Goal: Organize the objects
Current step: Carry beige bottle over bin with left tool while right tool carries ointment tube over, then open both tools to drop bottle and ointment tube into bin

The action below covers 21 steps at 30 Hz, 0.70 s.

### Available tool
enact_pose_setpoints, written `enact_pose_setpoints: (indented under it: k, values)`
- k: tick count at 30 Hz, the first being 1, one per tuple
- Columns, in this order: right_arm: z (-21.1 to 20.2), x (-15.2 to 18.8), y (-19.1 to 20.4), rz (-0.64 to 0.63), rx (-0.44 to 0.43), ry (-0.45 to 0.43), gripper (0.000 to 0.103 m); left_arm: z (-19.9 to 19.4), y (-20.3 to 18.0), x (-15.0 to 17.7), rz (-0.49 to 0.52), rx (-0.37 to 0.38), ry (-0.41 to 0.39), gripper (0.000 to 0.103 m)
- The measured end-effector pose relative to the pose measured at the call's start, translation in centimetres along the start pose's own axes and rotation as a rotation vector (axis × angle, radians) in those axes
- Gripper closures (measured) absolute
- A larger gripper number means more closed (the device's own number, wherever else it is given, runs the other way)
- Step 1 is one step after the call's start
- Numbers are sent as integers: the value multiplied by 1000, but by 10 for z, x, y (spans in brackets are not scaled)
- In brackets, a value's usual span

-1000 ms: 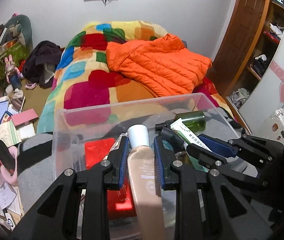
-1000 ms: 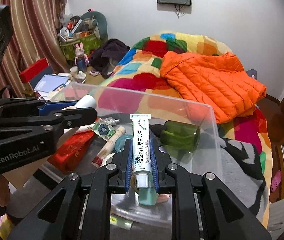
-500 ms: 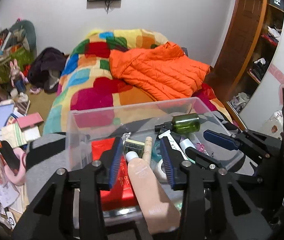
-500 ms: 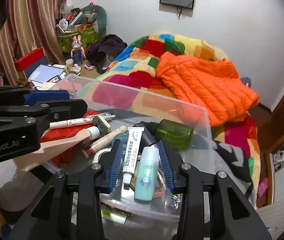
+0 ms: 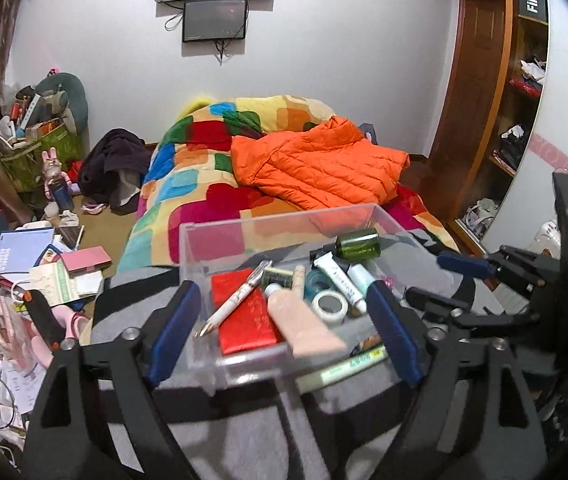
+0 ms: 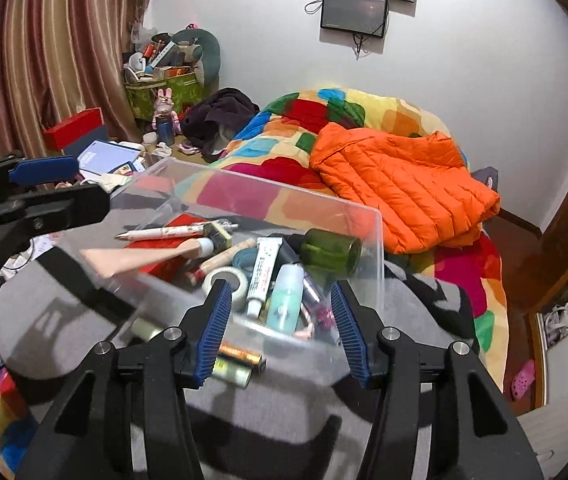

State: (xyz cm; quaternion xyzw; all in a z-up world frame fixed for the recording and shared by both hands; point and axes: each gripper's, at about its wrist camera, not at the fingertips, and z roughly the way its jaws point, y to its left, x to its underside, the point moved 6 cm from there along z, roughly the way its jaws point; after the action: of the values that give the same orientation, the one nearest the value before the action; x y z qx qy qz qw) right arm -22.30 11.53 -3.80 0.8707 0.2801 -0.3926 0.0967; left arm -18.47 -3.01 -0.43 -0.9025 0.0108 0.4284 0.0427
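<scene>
Bedroom, clear bin point(image 5: 204, 240) on grey blanket point(image 5: 132, 292); L tool point(image 5: 284, 322) & R tool point(image 6: 280, 314) wide open, empty.

Lived-in home bedroom, patchwork quilt point(image 5: 220, 184) covering a bed with an orange puffer jacket point(image 5: 320, 168) lying on it, wall-mounted screen point(image 5: 215, 20) hanging above, striped curtains point(image 6: 56, 60) draping one side, wooden wardrobe shelving point(image 5: 520, 92), books and clutter point(image 5: 36, 256) spreading across the floor

Bed point(image 5: 188, 216): patchwork quilt w/ orange jacket point(image 5: 320, 168) on top; grey-black blanket point(image 6: 64, 320) under clear bin point(image 5: 220, 236).
</scene>
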Motion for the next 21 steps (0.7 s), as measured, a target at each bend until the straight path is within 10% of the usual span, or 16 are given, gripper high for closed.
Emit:
enact_pose_setpoints:
  k: [3,16,21]
  values:
    - [-10,11,-1,15,-13,-11,39,-8,0,13,9,-3,7,15]
    - [43,64,11,55,-134,184,39,16,3,96,11,-12,160,10]
    - [55,66,18,79,-205,217,66,19,6,104,1,-11,171,10]
